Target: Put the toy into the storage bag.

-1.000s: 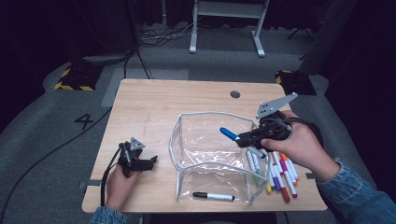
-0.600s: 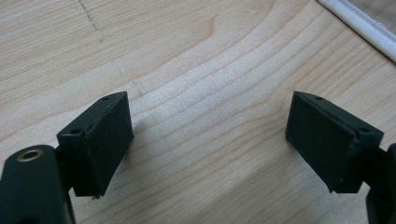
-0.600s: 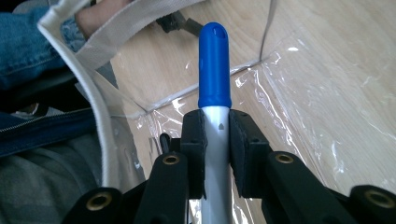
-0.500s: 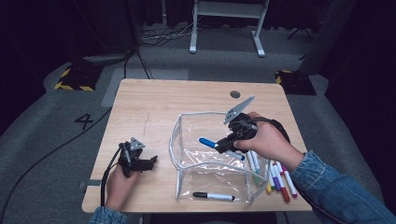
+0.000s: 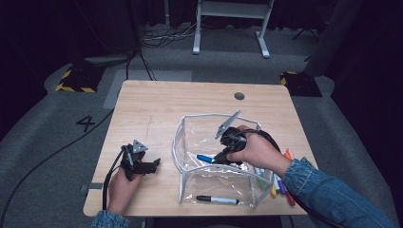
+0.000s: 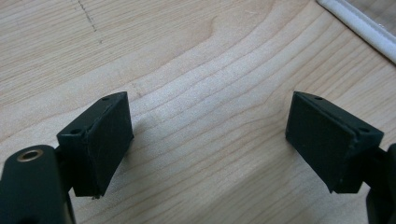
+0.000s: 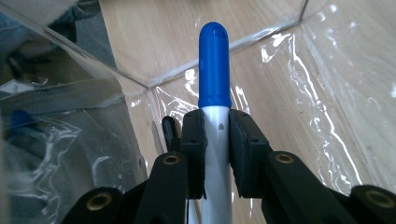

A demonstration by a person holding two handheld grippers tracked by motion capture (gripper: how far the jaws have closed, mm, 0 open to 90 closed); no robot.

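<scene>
- Right gripper (image 5: 219,156) clamped on the blue-capped marker (image 7: 214,70), pads (image 7: 194,140) pinching the white barrel just below the cap, held inside the mouth of the clear pouch (image 5: 190,142).
- Marker tip aimed at the pouch floor, cap well short of the far wall; best kept low and nearly flat before release, so no bounce or roll back out.
- Worth letting go only once the barrel lies on the plastic floor, then parting the pads just enough to free it, no flick.
- Withdrawal straight back along the marker's own line, clear of the white-trimmed rim (image 5: 178,142), to avoid snagging and dragging the soft pouch.
- Black marker (image 5: 217,200) seen lying along the near edge of the pouch; inside or just in front of it, hard to tell.
- Remaining coloured markers (image 5: 280,187) on the table (image 5: 152,109) just right of the pouch, next in line.
- Left gripper (image 6: 205,140) wide and empty over bare wood, well left of the pouch; could steady the rim if the pouch shifts.
</scene>
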